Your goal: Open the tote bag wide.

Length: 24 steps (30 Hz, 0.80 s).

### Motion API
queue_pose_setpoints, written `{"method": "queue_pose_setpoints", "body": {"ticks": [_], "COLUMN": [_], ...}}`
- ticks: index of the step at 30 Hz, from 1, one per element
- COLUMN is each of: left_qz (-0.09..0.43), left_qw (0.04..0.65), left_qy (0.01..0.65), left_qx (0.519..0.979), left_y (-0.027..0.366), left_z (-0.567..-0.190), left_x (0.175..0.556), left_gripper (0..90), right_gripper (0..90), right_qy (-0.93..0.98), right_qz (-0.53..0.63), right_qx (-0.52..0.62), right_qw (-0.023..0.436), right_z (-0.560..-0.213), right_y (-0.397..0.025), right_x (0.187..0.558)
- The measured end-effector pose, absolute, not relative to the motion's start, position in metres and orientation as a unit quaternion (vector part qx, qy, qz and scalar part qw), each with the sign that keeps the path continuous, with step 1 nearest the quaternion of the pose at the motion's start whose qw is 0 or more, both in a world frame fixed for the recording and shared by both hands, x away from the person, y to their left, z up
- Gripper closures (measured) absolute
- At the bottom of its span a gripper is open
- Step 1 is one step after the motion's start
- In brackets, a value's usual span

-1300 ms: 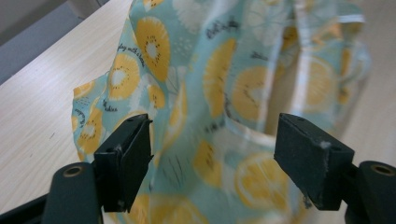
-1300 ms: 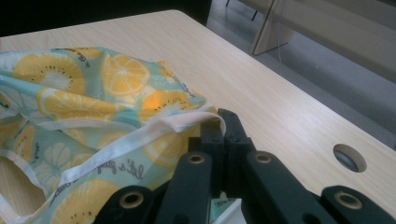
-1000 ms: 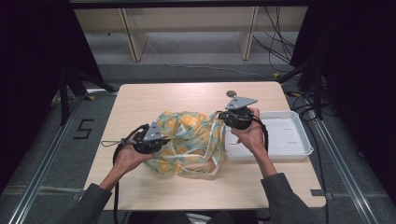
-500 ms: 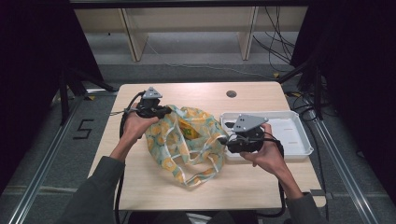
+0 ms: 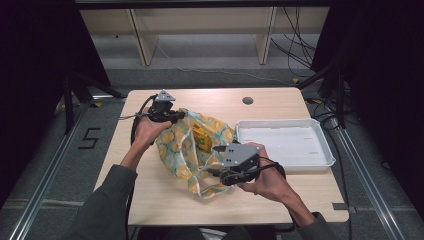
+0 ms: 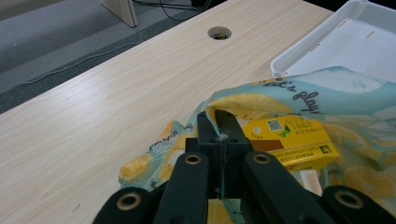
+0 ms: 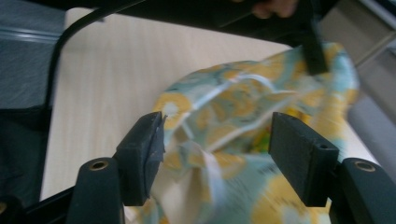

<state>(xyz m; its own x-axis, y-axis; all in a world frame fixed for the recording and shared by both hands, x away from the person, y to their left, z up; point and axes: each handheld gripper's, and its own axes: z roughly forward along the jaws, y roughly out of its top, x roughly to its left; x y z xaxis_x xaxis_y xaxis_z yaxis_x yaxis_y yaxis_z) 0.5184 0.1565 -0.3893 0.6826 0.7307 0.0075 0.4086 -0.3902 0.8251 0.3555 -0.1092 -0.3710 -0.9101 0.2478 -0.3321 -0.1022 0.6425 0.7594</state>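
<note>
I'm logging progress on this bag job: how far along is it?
Done: the left gripper is shut on the bag rim, exposing the yellow box. In hand: the right gripper is open at the cloth. Left: the white tray holds nothing.

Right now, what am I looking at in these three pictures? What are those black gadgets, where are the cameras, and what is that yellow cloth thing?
No robot here: a person at a wooden table holds a hand tool with two black jaws in each hand. One picture comes from a camera above, looking down. The other two come from small cameras riding on the tools, each looking along its own jaws.

On the table lies a cloth bag printed with lemons, and beside it a white tray with nothing in it. A yellow box shows inside the bag's mouth.

The left gripper has its jaws closed on the bag's edge at the far side. The right gripper has its jaws wide apart around the near side of the bag, not pinching it yet. That picture is blurred.
</note>
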Motion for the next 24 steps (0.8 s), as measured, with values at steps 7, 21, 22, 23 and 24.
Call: {"method": "queue_pose_setpoints", "body": {"ticks": [7,21,22,23,24], "left_qz": [0.190,0.182,0.182,0.183,0.184], "left_qw": [0.422,0.432,0.428,0.425,0.424], "left_qy": [0.349,0.357,0.355,0.355,0.353], "left_qx": [0.815,0.808,0.811,0.812,0.813], "left_y": [0.155,0.170,0.172,0.174,0.176], "left_z": [-0.389,-0.398,-0.399,-0.401,-0.403], "left_x": [0.519,0.524,0.524,0.524,0.524], "left_gripper": [89.4,88.7,88.3,87.9,87.6], "right_gripper": [39.4,90.0,90.0,90.0,90.0], "right_qy": [0.921,0.885,0.876,0.866,0.857], "right_qz": [0.323,0.336,0.360,0.370,0.378], "right_qx": [0.010,0.054,0.079,0.092,0.112], "right_qw": [0.217,0.316,0.313,0.324,0.331], "right_z": [-0.397,-0.381,-0.377,-0.374,-0.371], "right_y": [-0.085,-0.108,-0.109,-0.111,-0.112], "right_x": [0.366,0.419,0.426,0.435,0.444]}}
